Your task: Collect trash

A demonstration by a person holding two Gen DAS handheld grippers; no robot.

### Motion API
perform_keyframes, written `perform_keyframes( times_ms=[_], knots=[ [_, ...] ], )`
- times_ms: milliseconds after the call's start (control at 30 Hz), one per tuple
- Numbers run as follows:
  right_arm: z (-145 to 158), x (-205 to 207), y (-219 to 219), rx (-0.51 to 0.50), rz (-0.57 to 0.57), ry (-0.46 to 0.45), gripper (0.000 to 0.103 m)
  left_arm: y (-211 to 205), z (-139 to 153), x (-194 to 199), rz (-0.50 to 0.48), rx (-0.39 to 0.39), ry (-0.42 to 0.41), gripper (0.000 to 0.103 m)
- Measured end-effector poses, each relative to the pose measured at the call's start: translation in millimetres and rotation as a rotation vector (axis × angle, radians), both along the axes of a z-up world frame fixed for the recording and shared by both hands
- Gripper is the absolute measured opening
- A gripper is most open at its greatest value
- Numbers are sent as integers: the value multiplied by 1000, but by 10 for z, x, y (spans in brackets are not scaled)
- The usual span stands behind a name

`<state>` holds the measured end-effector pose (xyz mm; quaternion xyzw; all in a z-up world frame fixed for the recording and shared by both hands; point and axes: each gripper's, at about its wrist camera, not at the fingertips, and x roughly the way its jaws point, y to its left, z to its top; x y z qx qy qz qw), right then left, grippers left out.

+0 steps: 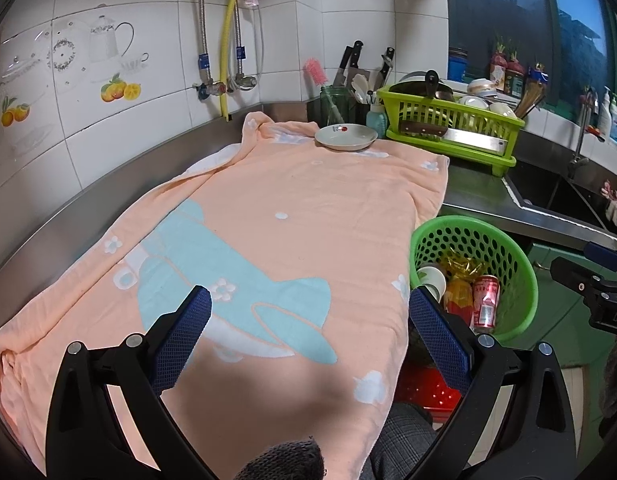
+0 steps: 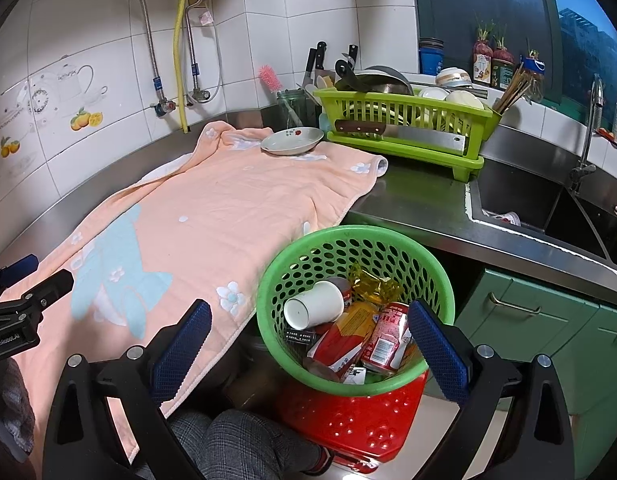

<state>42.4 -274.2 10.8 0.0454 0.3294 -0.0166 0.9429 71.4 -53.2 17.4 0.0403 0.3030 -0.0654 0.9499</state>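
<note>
A round green perforated basket stands on a red stool beside the counter. In it lie a white paper cup, a red drink can, a red and yellow packet and a gold wrapper. The same basket shows at the right of the left wrist view. My right gripper is open just above the basket's near rim, holding nothing. My left gripper is open over the peach towel, empty too.
A small plate sits at the towel's far end. A green dish rack with bowls and a cleaver stands behind, knives beside it. The sink and tap are at the right, green cabinets below. A person's checked trouser legs are near the stool.
</note>
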Motion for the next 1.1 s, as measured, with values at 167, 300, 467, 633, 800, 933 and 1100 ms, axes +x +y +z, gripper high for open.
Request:
perform_keyframes(
  times_ms=[167,300,467,633,800,933,1100],
  knots=[
    [-6,14,15,2,0,3,95,0,1,0,1,1,1,98],
    [-2,22,21,2,-1,3,95,-18,-7,-4,2,1,2,98],
    [-9,20,25,3,-2,4,95,-19,-9,1,2,0,4,98],
    [-19,16,42,1,-2,6,95,-18,-19,9,3,-1,7,98],
    [-22,18,42,2,-3,7,95,-9,-22,17,4,-2,9,98],
    [-33,15,41,1,-3,7,95,-5,-28,28,5,-2,11,98],
    [-28,15,38,1,-2,4,95,-1,-34,28,7,-5,9,98]
  ],
)
